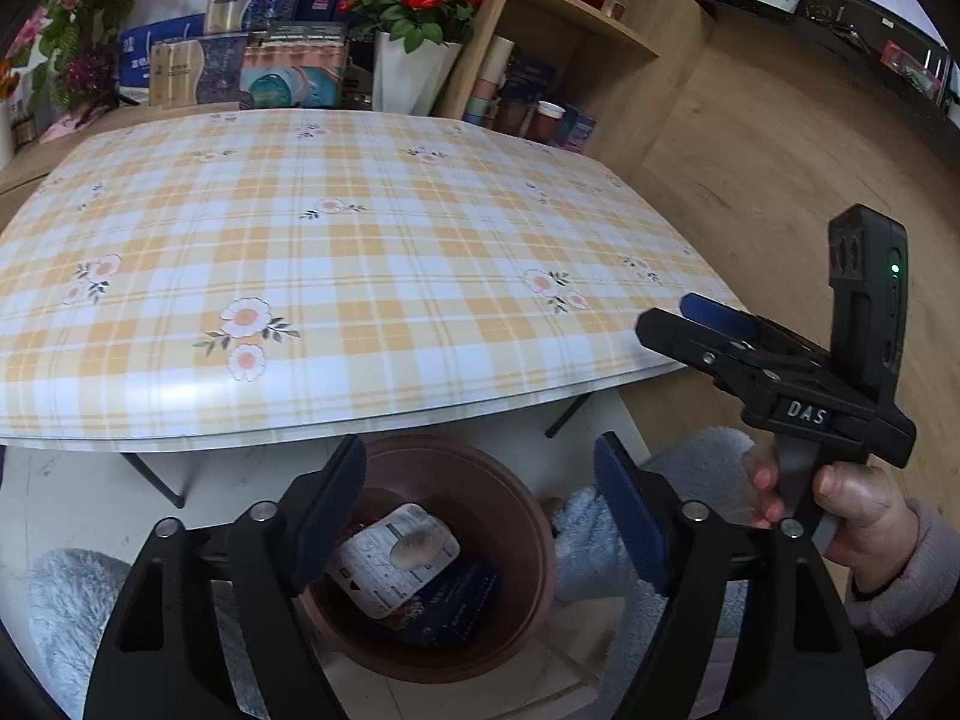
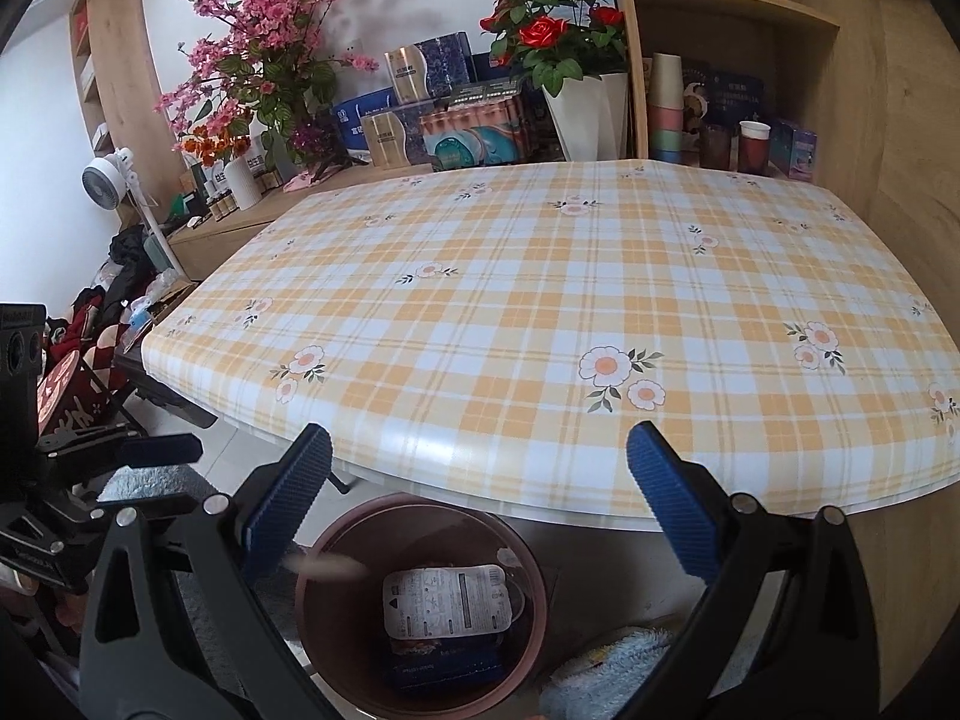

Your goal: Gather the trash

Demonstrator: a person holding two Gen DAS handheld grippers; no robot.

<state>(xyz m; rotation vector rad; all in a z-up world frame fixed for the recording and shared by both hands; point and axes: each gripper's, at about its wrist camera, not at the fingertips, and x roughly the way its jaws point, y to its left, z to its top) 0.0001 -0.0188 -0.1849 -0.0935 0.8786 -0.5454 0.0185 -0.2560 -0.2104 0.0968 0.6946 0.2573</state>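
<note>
The left hand-held gripper (image 1: 480,516) hung released above the brown bin (image 1: 528,516) on the floor, just below the near edge of the checked tabletop (image 1: 360,252). A white packet (image 1: 384,570) and a dark wrapper (image 1: 456,606) lay inside the bin. The right hand-held gripper (image 2: 480,498) was also spread wide, grasping nothing, near the bin's right.

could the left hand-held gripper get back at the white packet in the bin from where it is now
Probably yes. The left hand-held gripper hangs open directly above the brown bin, and the white packet lies on top of the other trash, with nothing covering it.
</note>
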